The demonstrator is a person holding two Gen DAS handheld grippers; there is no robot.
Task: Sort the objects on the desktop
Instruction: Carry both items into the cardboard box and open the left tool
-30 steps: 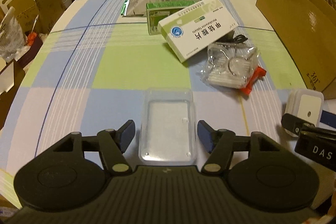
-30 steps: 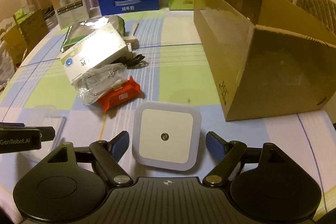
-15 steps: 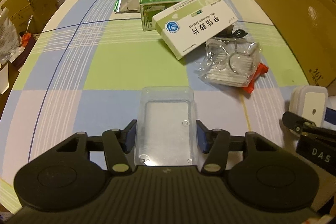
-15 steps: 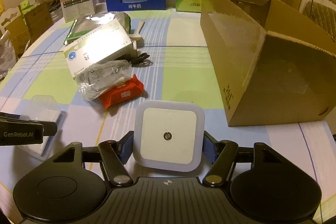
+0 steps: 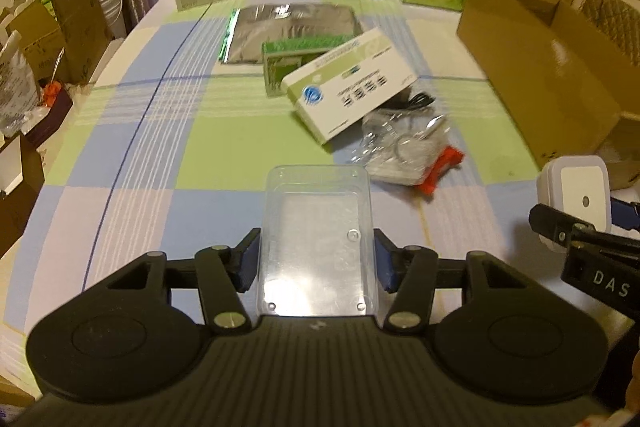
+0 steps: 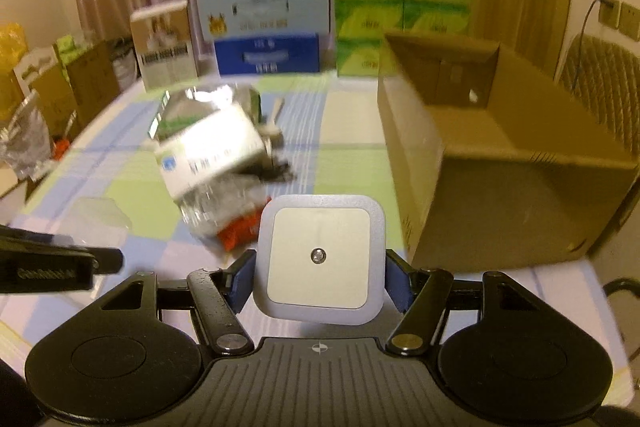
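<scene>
Grippers are each pinching one object above the table. The left gripper [image 5: 316,261] is clamping a clear, flat rectangular plastic case [image 5: 316,239] by its long sides, the blue pads [image 5: 248,261] pressing against both edges, and the case is pointing away over the checked blue, green and white tablecloth [image 5: 160,131]. The right gripper [image 6: 320,277] is gripping a white square night light with rounded corners and a small round sensor in its centre [image 6: 320,257]; its blue pads are sitting against the light's left and right sides, with the flat face turned toward the camera. In the left wrist view that same light [image 5: 578,193] is showing at the right edge, just in front of the open brown cardboard box [image 5: 548,67].

A loose pile is lying in the middle of the table: a white and green medicine carton [image 5: 352,85] is leaning on a smaller green box [image 5: 288,63], with a silver foil pouch [image 5: 288,31] behind them. A crinkled clear plastic bag [image 5: 404,147] is resting just beside the carton, partly covering a red packet [image 5: 442,169]; a black cable [image 5: 416,101] is poking out between carton and bag.

The right wrist view is blurred, so the pile there is hard to read, though the cardboard box [image 6: 500,163] is probably lying tipped with its opening facing upward and back.
</scene>
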